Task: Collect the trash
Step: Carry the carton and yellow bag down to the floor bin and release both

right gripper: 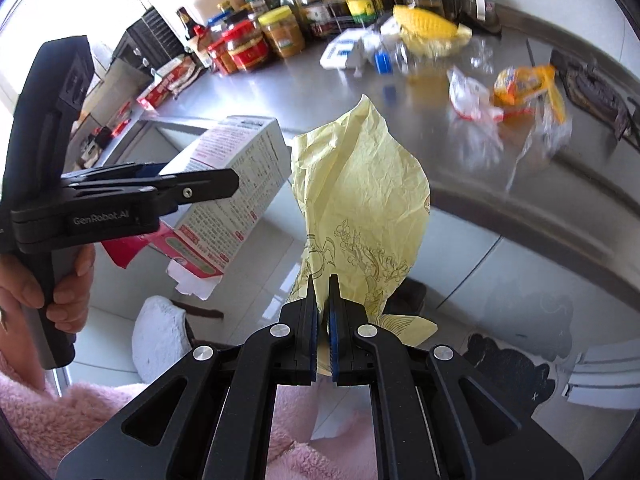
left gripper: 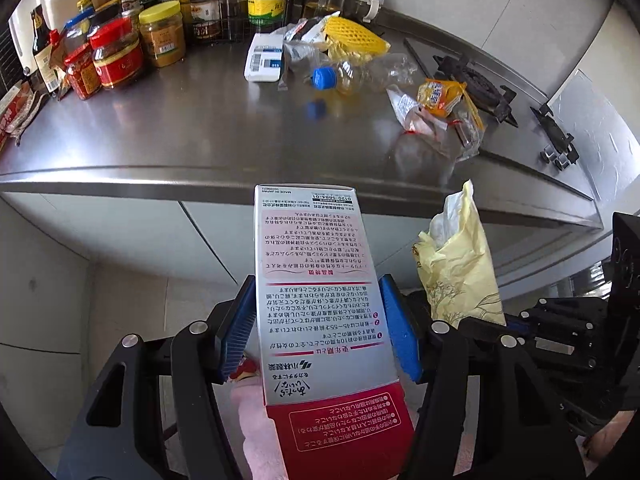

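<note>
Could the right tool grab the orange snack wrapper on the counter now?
Probably not yet: the right tool is shut on the yellow paper bag. The path to the orange snack wrapper looks unobstructed otherwise.

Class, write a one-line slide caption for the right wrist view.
Right gripper pinches crumpled yellow paper wrapper beside left gripper's white-and-red cardboard box.
</note>
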Action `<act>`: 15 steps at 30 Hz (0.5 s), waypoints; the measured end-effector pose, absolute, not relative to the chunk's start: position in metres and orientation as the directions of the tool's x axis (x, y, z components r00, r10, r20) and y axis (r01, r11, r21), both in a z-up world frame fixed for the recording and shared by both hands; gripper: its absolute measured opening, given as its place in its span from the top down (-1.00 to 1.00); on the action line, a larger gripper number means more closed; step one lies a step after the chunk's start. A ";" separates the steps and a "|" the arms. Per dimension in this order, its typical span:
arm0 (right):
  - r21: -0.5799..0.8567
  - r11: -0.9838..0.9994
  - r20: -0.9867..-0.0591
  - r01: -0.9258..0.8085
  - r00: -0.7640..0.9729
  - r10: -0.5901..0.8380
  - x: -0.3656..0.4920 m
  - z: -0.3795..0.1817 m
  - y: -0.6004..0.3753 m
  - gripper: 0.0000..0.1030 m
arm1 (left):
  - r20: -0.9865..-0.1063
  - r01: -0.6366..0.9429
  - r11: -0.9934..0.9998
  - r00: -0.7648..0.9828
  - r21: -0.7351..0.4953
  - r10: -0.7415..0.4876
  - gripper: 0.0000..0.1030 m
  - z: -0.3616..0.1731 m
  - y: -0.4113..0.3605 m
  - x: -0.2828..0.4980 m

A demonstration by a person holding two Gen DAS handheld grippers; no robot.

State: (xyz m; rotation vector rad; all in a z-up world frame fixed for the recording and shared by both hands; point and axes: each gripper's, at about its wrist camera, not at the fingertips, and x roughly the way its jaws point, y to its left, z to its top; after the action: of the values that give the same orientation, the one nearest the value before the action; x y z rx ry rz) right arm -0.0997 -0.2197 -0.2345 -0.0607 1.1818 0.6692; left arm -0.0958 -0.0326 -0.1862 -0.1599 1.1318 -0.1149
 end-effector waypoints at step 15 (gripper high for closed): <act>0.317 0.866 -0.891 -0.388 0.190 0.411 -0.083 -0.436 -0.212 0.88 | -0.917 -0.046 0.951 0.284 -0.307 -0.282 -0.12 -0.398 -0.036 -0.053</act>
State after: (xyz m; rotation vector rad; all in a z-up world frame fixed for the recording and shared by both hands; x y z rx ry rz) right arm -0.0833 -0.2115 -0.4365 0.0223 1.2599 0.5613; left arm -0.0530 -0.0363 -0.3979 -0.2972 1.2786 -0.1610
